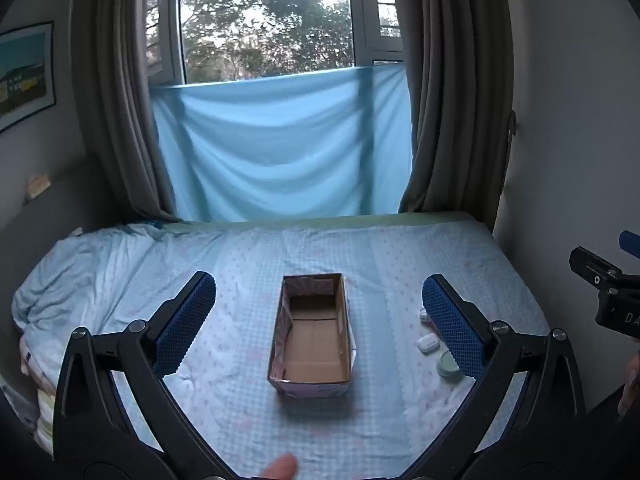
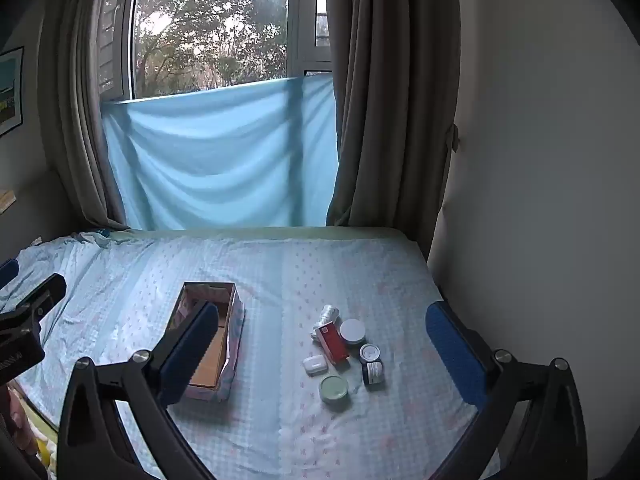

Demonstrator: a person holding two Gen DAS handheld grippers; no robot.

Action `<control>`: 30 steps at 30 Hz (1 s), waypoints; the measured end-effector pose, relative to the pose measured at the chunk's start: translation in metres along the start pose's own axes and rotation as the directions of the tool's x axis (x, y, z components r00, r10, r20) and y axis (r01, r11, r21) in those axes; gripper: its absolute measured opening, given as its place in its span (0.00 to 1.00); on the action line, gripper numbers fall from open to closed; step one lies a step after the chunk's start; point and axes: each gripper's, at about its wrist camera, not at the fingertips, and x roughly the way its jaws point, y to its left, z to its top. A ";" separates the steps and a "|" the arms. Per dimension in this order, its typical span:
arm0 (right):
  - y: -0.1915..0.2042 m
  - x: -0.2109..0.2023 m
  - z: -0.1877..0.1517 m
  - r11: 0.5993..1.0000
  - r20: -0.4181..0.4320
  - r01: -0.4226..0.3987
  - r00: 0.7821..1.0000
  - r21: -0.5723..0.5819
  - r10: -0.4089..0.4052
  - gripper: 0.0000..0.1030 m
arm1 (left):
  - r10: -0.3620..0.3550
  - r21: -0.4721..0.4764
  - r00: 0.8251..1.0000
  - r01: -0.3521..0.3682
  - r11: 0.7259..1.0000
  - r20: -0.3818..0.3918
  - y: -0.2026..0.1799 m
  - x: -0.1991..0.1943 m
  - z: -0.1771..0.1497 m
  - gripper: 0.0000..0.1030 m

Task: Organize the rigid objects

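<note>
left claw wide, empty, framing cardboard box mid-bed as receptacle | right claw wide, empty | small containers clustered toward bed's right edge, unpacked

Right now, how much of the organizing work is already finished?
Done: nothing yet; the cardboard box is empty. In hand: nothing; the left gripper and right gripper are both open and empty. Left: the red box, white case, green tin, white lid and two small jars lie on the bed.
</note>
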 end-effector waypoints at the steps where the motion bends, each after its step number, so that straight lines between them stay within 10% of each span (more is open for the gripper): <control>1: 0.000 0.000 0.000 1.000 0.004 0.004 1.000 -0.007 -0.004 1.00 | 0.000 0.001 1.000 0.000 1.000 -0.006 0.000 0.000 -0.001 1.00; 30: -0.004 -0.006 -0.004 0.999 0.074 -0.032 0.997 -0.031 0.034 1.00 | 0.038 -0.022 0.999 -0.037 0.999 0.030 0.007 -0.013 -0.005 1.00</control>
